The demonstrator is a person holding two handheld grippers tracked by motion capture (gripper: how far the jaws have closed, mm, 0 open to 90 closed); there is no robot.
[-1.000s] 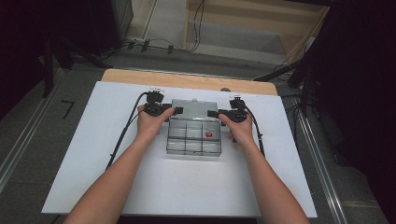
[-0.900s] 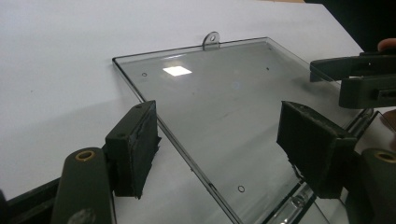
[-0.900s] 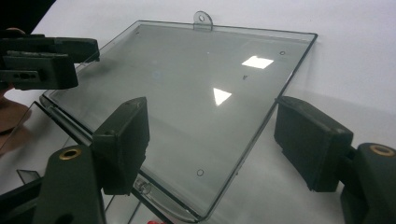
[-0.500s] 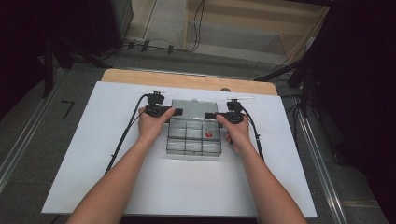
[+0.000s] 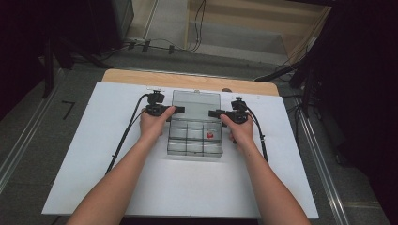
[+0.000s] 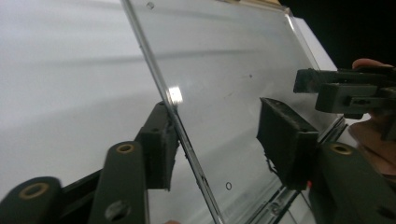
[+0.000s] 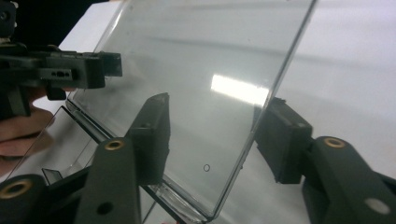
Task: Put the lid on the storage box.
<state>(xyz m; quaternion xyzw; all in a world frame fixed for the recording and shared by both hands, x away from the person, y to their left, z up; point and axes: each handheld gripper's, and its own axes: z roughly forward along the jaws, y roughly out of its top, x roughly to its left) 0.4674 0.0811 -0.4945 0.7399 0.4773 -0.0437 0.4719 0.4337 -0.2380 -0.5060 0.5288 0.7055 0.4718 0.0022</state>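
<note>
A clear plastic compartment box lies on the white board, its lid swung open toward the far side. One compartment holds a small red piece. My left gripper straddles the lid's left edge. Its jaws have just been closing, one pad beside the edge, the other still apart. My right gripper straddles the lid's right edge and has also been closing, with a gap left at its pads.
The white board covers a wooden table. Black cables trail from both grippers along the forearms. Floor cables and dark stands lie beyond the far edge. In each gripper view the other gripper shows across the lid.
Both hands stay at the lid's two sides. In the high view the jaws' narrowing is too small to make out.
</note>
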